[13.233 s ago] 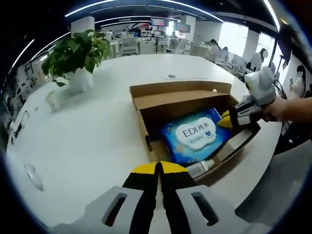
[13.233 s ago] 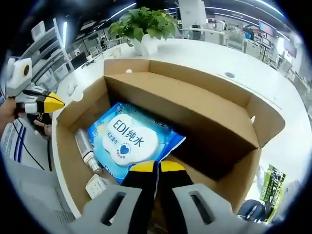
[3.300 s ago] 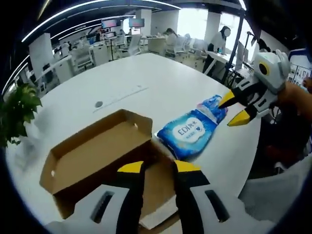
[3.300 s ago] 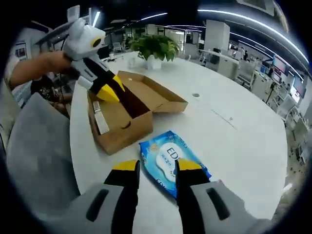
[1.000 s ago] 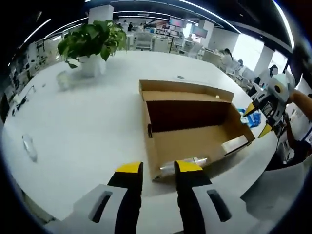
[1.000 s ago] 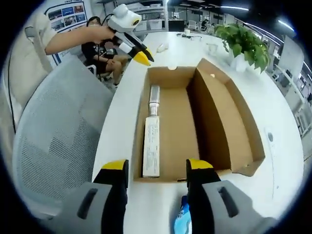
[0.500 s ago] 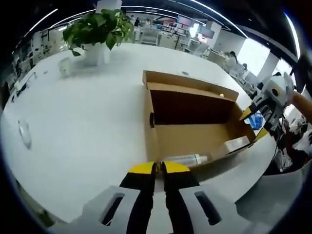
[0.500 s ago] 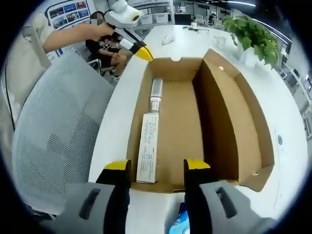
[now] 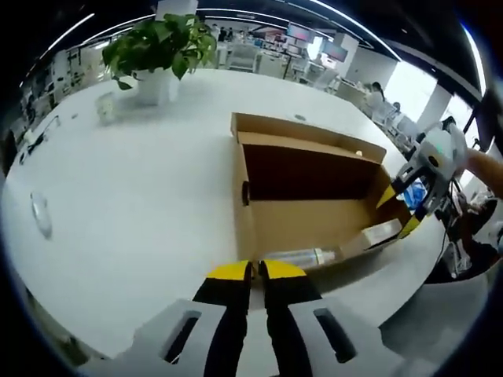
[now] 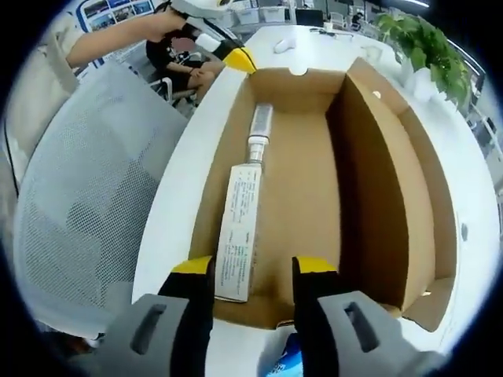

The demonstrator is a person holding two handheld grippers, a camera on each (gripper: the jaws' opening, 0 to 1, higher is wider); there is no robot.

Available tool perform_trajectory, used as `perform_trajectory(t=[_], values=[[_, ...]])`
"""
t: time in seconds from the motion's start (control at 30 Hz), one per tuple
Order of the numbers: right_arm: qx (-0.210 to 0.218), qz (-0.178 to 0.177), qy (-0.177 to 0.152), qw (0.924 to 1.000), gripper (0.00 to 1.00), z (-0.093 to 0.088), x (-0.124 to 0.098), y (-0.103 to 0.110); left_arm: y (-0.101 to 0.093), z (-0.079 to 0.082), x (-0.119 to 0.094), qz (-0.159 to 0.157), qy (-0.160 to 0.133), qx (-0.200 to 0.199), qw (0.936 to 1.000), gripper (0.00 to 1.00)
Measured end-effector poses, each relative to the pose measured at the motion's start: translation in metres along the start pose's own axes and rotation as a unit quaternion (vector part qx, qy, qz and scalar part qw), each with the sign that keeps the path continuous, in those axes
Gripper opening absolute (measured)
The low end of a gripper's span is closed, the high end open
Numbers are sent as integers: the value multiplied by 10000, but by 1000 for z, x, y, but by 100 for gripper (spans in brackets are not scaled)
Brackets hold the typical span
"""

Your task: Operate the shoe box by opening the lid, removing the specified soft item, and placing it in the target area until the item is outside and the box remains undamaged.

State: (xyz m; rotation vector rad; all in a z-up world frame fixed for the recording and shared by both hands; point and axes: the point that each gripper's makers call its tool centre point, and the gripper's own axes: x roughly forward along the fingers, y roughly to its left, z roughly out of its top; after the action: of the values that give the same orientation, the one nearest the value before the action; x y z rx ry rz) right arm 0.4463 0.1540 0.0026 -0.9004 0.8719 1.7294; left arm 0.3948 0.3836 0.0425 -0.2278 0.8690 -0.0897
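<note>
The blue soft pack (image 10: 284, 360) is lying outside, at 6 o'clock of the open shoe box (image 10: 369, 196), peeking between the right gripper (image 10: 251, 272)'s parted, empty jaws. The left gripper (image 9: 253, 272) is hovering pinched closed, holding nothing. A bottle (image 10: 258, 131) and flat carton (image 10: 238, 232) are sitting inside. Withdrawing gently should be sparing the cardboard.

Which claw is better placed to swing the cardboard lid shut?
Probably the right claw: open, at the brown cardboard shoe box, beside its raised lid. The left claw is shut, at the far end.
</note>
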Motion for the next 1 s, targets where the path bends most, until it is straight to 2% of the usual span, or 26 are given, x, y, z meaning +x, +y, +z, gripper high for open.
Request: perform_trajectory(t=[0.1,0.27,0.53,0.8,1.0], values=[[-83,-37,11,10000,32,0,3,1,0,0,0,-4,3,3,10000,4],[-162,-54,29,9999,17,0,10,4,0,1,0,-20,-3,-34,10000,4],[-112,-134,-69,9998,17,2,8,5,1,0,0,-12,-24,-34,10000,4],[-83,-280,-266,9992,16,10,-4,3,1,0,0,-23,-15,-66,10000,3],[33,-411,-568,9975,16,21,-17,1,1,0,0,-18,12,-96,10000,3]])
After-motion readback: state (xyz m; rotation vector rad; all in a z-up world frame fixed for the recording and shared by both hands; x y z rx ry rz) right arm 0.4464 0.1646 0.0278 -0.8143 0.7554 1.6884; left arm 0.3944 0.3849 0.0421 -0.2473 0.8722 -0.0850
